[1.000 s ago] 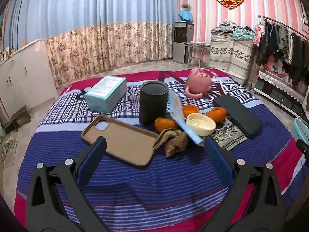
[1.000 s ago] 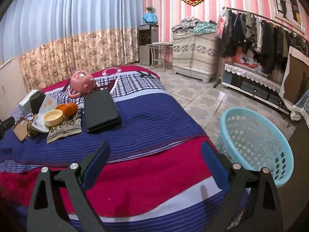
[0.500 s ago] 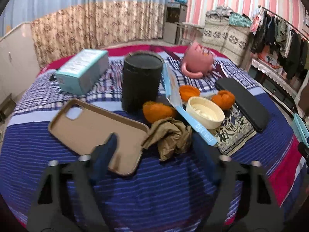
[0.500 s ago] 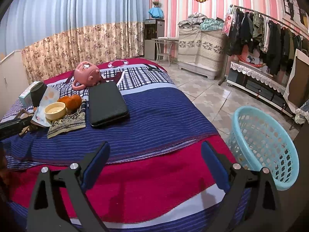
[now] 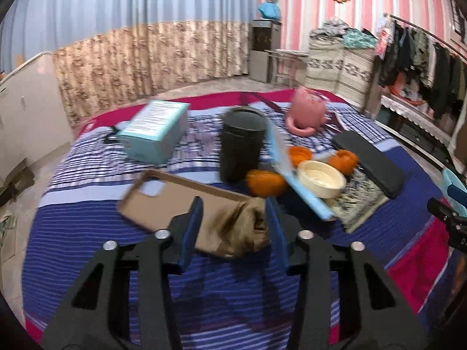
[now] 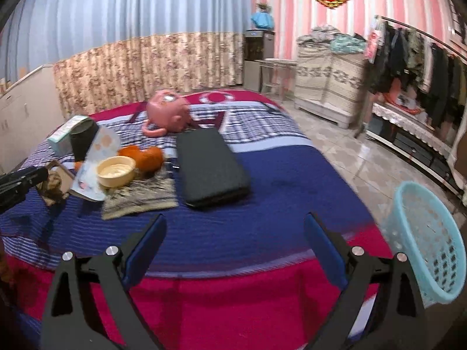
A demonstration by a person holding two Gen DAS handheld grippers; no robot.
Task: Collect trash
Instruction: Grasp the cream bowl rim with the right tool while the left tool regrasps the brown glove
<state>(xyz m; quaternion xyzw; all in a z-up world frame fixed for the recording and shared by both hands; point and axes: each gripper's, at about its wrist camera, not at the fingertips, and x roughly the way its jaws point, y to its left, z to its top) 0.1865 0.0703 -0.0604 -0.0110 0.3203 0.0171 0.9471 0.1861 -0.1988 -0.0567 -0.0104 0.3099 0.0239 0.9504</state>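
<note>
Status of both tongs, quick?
Left tongs: closing around the crumpled brown paper wad, not yet clamped.
Right tongs: open, empty.

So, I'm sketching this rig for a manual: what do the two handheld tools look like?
Both look alike. The left tool and right tool each have two black angular arms with cut-outs, round silver bolt heads at the pivots, and flat blue pads on the inner finger faces. No cables, markings or sleeves show.

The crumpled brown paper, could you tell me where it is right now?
In the left wrist view the crumpled brown paper lies on the bed between the closing left gripper fingers, beside the tan phone case, just before an orange.
</note>
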